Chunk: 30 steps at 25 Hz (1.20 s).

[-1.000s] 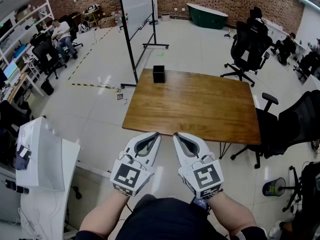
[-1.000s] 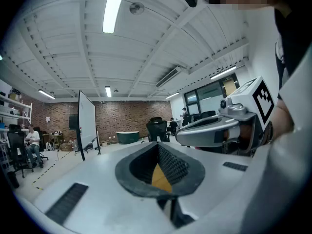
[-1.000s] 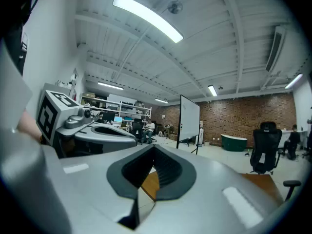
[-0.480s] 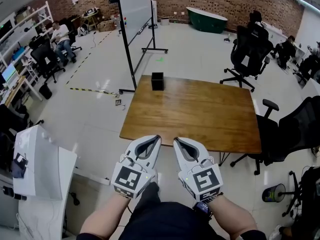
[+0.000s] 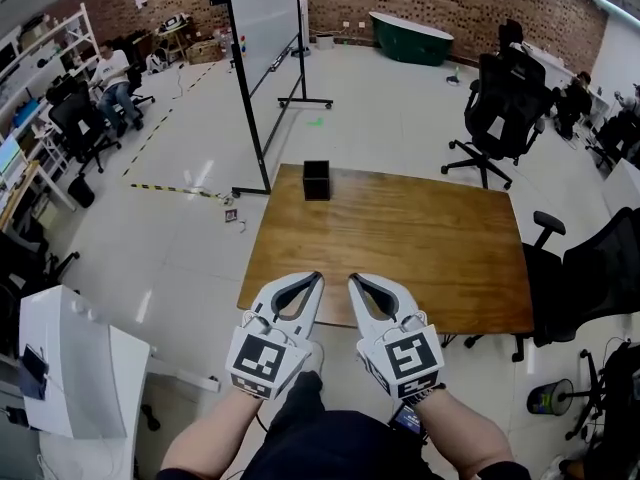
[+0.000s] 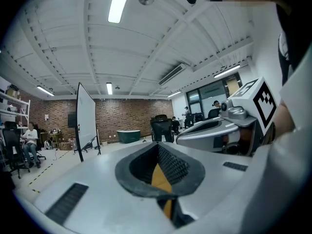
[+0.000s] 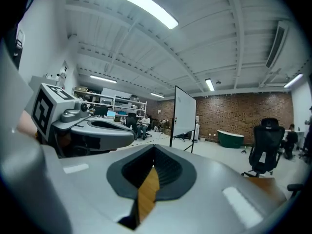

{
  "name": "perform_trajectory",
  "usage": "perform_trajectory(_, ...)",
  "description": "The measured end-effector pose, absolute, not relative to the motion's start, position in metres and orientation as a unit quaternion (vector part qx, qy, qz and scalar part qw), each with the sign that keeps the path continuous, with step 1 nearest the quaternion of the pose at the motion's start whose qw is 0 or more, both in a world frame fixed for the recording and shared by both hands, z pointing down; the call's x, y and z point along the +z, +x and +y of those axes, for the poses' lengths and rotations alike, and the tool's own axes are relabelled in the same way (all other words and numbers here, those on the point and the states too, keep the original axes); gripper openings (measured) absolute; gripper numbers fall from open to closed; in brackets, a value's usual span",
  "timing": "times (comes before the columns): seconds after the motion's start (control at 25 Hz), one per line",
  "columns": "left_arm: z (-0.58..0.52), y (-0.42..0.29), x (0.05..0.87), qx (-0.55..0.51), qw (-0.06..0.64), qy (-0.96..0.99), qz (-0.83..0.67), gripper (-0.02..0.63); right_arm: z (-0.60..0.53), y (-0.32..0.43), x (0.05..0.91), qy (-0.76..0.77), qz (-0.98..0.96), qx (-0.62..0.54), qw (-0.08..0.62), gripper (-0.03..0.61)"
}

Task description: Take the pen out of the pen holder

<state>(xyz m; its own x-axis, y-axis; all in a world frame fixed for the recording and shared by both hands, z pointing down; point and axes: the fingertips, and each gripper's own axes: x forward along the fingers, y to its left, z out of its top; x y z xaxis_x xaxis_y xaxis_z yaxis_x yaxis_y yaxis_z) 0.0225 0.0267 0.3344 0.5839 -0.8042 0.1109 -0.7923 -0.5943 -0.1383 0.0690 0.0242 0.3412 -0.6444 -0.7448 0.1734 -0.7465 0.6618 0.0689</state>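
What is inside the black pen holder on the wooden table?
The pen holder stands near the table's far left corner. Its opening looks only dark; no pen sticks out above the rim. Anything deeper is hidden by its walls.

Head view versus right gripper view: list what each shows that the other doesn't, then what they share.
Only the head view: the black pen holder at the table's far corner, and the marker cube on the right gripper. Only the right gripper view: ceiling lights and that gripper's fingers shut, empty, up close. Both: the left gripper, whiteboard, green tub.
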Motion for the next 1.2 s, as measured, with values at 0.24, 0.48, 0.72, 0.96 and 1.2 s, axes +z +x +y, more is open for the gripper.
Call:
perform_trajectory(0.24,-0.056,0.001,0.345,-0.089,0.020,-0.894,0.438,0.003,-0.060,0.045,0.357,0.422,-0.899,0.019,0.112,0.002)
perform_trajectory(0.48,-0.134,-0.020,0.366,-0.099,-0.015,-0.899,0.427,0.003,-0.139,0.020,0.379,0.430,-0.892,0.040,0.133,0.009)
perform_trajectory(0.72,-0.204,-0.035,0.390,-0.109,-0.035,-0.903,0.414,0.003,-0.208,0.006,0.406,0.438,-0.883,0.064,0.158,0.038)
perform_trajectory(0.96,-0.263,-0.040,0.412,-0.115,-0.054,-0.906,0.404,0.003,-0.271,0.005,0.428,0.452,-0.870,0.079,0.179,0.061)
perform_trajectory(1.2,-0.307,-0.048,0.443,-0.124,-0.083,-0.906,0.397,0.003,-0.319,-0.003,0.467,0.454,-0.860,0.111,0.206,0.077)
